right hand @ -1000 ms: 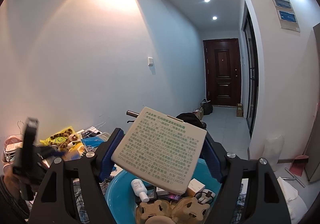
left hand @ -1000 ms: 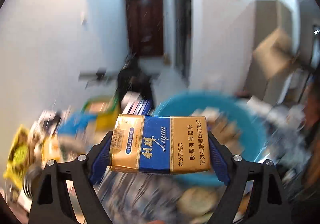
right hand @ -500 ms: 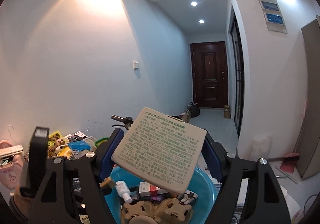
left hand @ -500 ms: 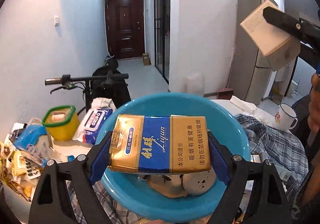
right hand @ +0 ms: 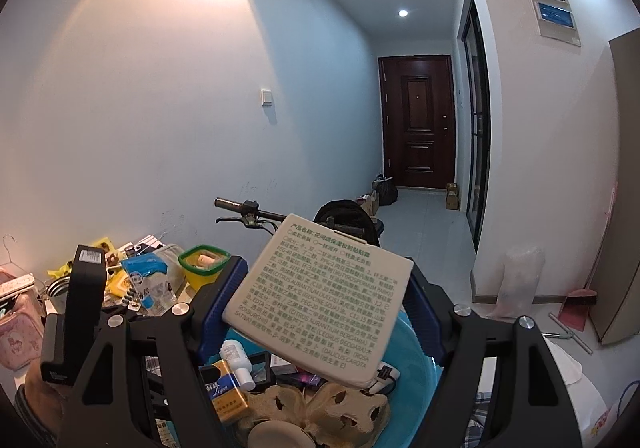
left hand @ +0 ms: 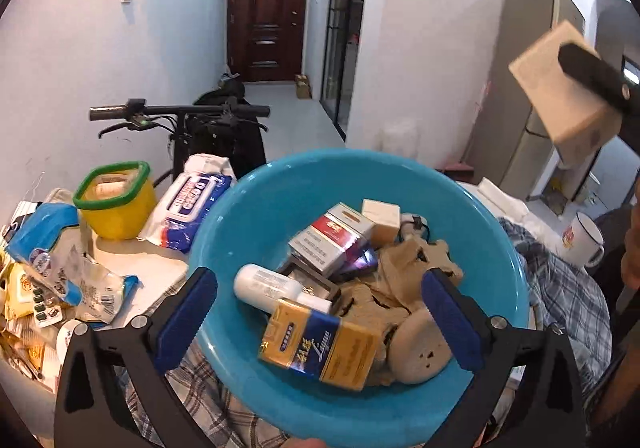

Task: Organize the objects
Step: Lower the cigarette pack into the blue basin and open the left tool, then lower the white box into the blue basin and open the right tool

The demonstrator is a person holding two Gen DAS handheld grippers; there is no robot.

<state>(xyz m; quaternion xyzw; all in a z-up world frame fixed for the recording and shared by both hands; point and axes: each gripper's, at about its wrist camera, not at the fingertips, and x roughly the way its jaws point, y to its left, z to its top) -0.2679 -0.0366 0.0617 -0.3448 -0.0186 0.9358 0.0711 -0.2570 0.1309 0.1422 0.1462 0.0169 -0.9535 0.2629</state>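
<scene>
My left gripper (left hand: pixel 320 312) is open and empty, just above the blue basin (left hand: pixel 256 215). A gold and blue cigarette pack (left hand: pixel 320 344) lies tilted in the basin between my fingers, free of them. The basin also holds a red and white pack (left hand: pixel 330 238), a white bottle (left hand: pixel 268 286) and brown cardboard pieces (left hand: pixel 404 288). My right gripper (right hand: pixel 320 304) is shut on a flat white box with green print (right hand: pixel 320 300), held high above the basin (right hand: pixel 412 344). That box shows in the left wrist view (left hand: pixel 556 87) at the upper right.
Left of the basin are a yellow container with a green rim (left hand: pixel 116 199), a wet-wipes pack (left hand: pixel 192 203) and several loose packets (left hand: pixel 48 268). A scooter handlebar (left hand: pixel 180 111) stands behind. A checked cloth (left hand: pixel 568 288) and a white mug (left hand: pixel 582 240) lie to the right.
My left gripper has opened and let go of the gold and blue pack, which has dropped into the basin. My right gripper still holds the white box high.
</scene>
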